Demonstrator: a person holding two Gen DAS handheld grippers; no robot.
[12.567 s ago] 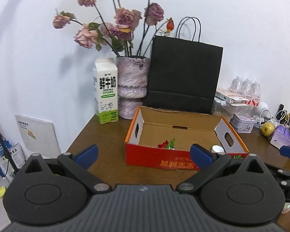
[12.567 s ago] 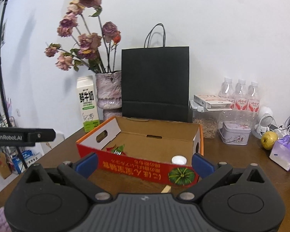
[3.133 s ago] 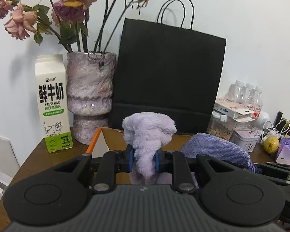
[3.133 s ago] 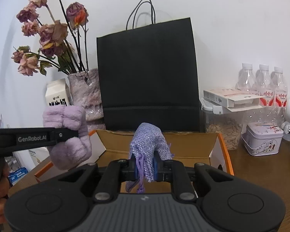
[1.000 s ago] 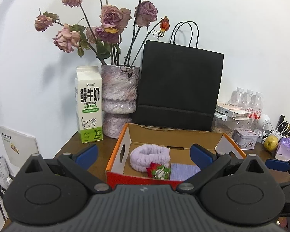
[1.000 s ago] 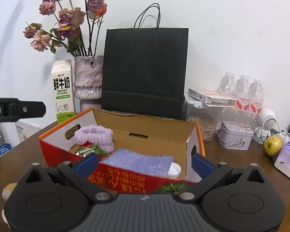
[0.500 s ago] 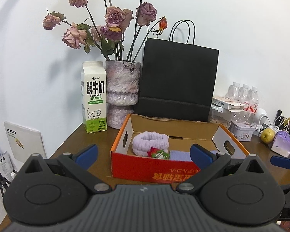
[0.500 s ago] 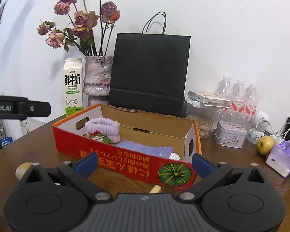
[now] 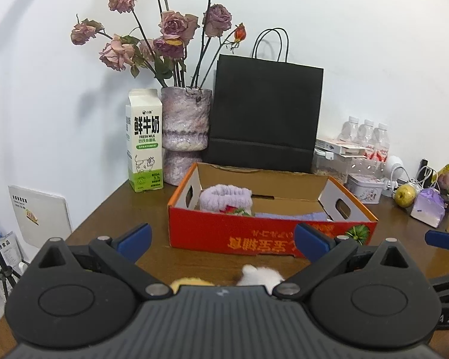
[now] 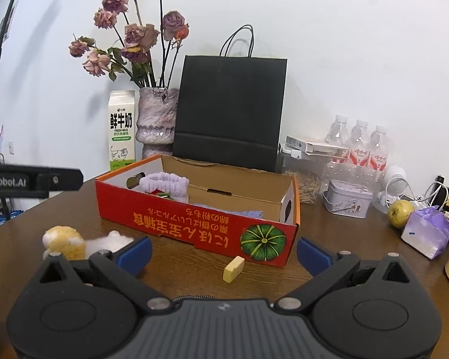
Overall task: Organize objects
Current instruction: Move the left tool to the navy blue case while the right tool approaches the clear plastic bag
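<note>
Now the headband (image 9: pixel 226 193) and cloth (image 10: pixel 227 211) lie in the box (image 9: pixel 254 236).

One red cardboard box (image 10: pixel 194 230) holding one purple headband (image 10: pixel 164 181) and one purple cloth (image 10: pixel 230 211); one yellow eraser (image 10: pixel 233 264); one plush toy (image 10: pixel 64 243); three water bottles (image 10: pixel 359 143); one milk carton (image 10: pixel 122 130); one black paper bag (image 10: pixel 230 110); one apple (image 10: pixel 400 209).

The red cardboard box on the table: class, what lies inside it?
Inside the red cardboard box lie a fluffy purple headband, a red-and-green item beside it, and a flat purple cloth. The front wall hides the box floor and whatever else sits low.
</note>
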